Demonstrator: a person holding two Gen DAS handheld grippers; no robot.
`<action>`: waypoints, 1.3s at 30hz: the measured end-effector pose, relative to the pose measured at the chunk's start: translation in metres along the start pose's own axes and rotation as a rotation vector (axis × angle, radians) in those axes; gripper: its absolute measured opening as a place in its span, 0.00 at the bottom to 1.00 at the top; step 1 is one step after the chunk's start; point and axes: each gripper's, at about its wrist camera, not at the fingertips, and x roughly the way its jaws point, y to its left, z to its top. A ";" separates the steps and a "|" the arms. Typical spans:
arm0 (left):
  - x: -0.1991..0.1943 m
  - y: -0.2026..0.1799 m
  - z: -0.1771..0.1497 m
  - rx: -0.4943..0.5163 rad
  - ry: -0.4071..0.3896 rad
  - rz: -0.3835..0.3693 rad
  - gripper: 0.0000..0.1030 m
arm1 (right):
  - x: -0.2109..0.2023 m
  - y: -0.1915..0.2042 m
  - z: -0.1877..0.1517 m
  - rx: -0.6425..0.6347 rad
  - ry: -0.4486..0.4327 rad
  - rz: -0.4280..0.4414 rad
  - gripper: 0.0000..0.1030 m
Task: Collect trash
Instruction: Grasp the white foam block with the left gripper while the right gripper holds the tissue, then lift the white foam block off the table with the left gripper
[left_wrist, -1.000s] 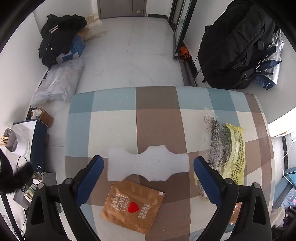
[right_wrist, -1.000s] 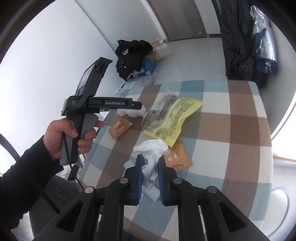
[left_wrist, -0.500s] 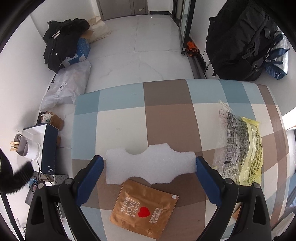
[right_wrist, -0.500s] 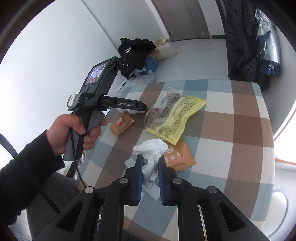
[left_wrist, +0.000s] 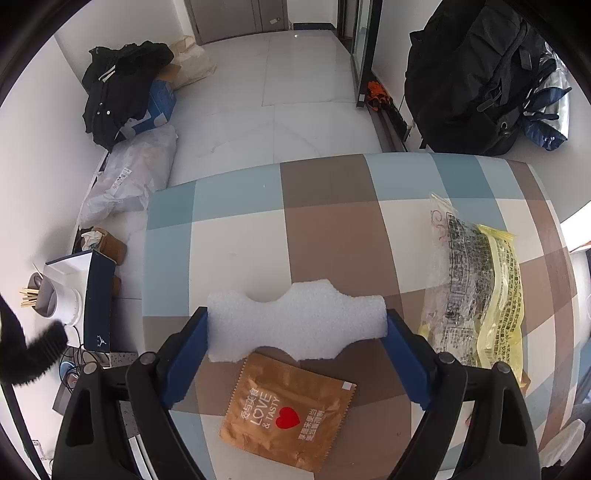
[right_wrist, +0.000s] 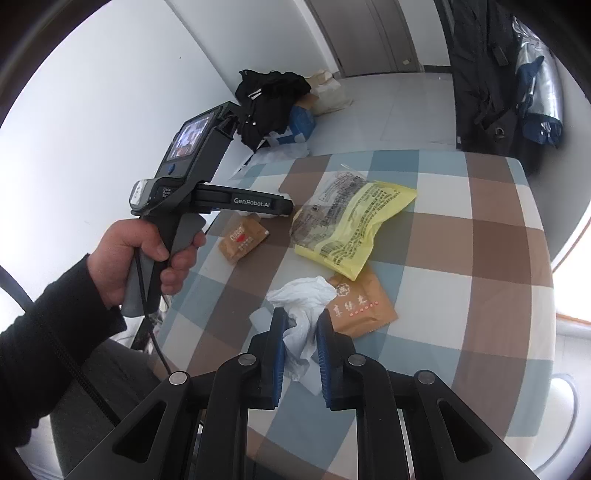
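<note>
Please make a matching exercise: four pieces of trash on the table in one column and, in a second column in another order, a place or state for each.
1 foam piece
2 tissue
3 yellow bag
4 LOVE wrapper

a gripped by right gripper
b between the fingers of left gripper
c lying free, partly under the foam
d overlapping a clear printed bag

1-b, 2-a, 3-d, 4-c

Both grippers: black frame arms, round silver screws at the pivots, blue pads on the fingers (right_wrist: 277, 347). Left gripper (left_wrist: 295, 332) seen from the right wrist view as a black pistol-grip unit: grey trigger under the white "GenRobot.AI" lettering, small lit screen above it, blue button below the screen, black cable hanging from the grip. Left hand (right_wrist: 136, 258) wears a black long sleeve (right_wrist: 40, 339).
</note>
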 end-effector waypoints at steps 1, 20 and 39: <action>0.000 0.001 0.000 -0.004 -0.001 -0.002 0.85 | 0.001 0.000 0.000 0.001 0.004 0.001 0.15; -0.015 0.014 -0.002 -0.065 -0.046 -0.016 0.85 | 0.014 0.011 -0.001 -0.028 0.018 -0.004 0.16; -0.104 0.042 -0.056 -0.219 -0.276 0.035 0.85 | 0.000 0.023 -0.020 -0.059 -0.023 -0.108 0.16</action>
